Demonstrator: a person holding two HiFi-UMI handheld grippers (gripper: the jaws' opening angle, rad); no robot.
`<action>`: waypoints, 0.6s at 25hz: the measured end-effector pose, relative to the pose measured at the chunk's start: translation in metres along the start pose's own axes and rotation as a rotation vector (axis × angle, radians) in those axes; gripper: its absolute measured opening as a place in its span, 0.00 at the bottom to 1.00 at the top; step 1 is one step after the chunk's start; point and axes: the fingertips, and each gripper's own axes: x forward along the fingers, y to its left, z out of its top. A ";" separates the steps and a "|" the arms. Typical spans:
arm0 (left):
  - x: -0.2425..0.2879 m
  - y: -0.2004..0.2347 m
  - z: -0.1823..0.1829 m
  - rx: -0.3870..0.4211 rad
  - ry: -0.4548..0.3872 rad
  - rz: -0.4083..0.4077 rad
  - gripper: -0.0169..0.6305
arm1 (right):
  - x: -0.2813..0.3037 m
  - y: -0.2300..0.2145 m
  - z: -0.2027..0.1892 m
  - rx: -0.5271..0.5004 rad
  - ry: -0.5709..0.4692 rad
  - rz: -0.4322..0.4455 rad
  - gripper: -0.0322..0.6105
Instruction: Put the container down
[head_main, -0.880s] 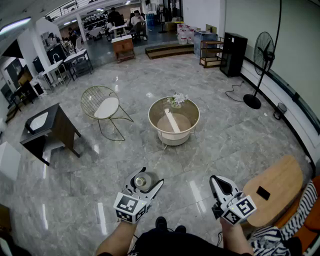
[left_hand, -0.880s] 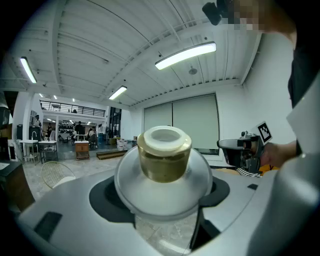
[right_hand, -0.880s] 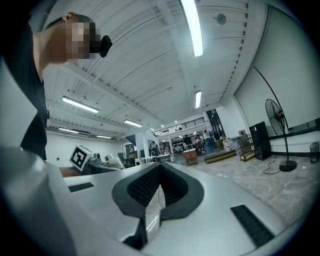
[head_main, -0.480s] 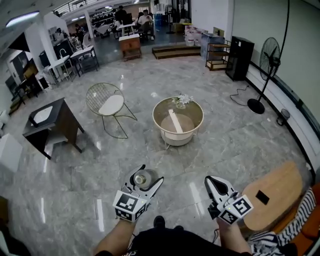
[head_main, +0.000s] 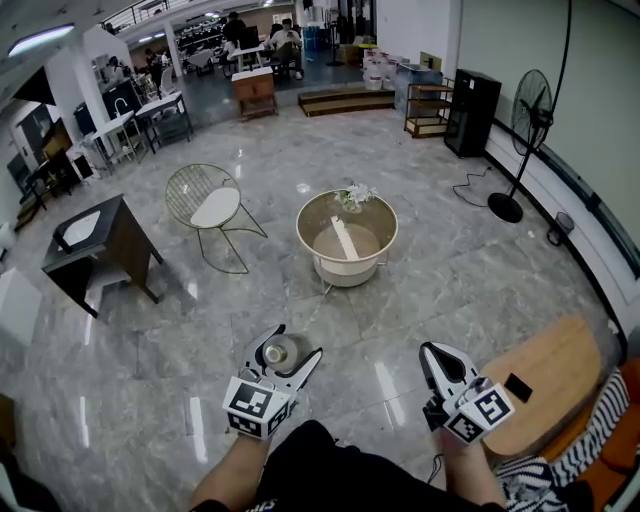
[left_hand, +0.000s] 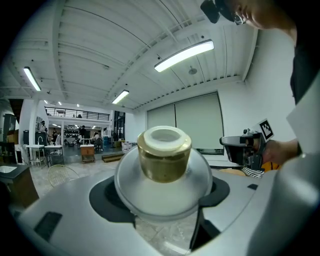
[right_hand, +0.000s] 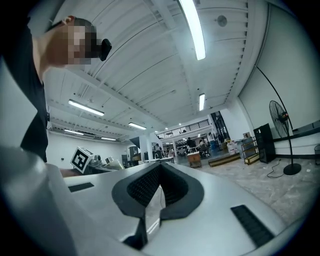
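Gripping clear round gold-capped container (left_hand: 164, 165) with left gripper (head_main: 298, 341), gold side showing only in left gripper view; right gripper (head_main: 430, 351) closed, empty.

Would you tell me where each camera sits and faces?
Head view: person's head, down at floor, round table; shows forearms, left hand-held gripper, right hand-held gripper.
Left gripper view: along its jaws, upward past the container.
Right gripper view: along its shut jaws, across the hall.
Each gripper view shows the other hand-held gripper.
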 end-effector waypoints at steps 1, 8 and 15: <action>0.002 -0.003 0.000 0.001 0.001 -0.007 0.55 | -0.004 -0.004 0.003 0.002 -0.010 -0.010 0.07; 0.024 -0.007 0.004 -0.001 -0.012 -0.026 0.56 | -0.008 -0.015 0.017 0.041 -0.046 -0.014 0.07; 0.062 0.008 0.010 0.002 -0.014 -0.053 0.56 | 0.015 -0.035 0.018 0.049 -0.049 -0.014 0.11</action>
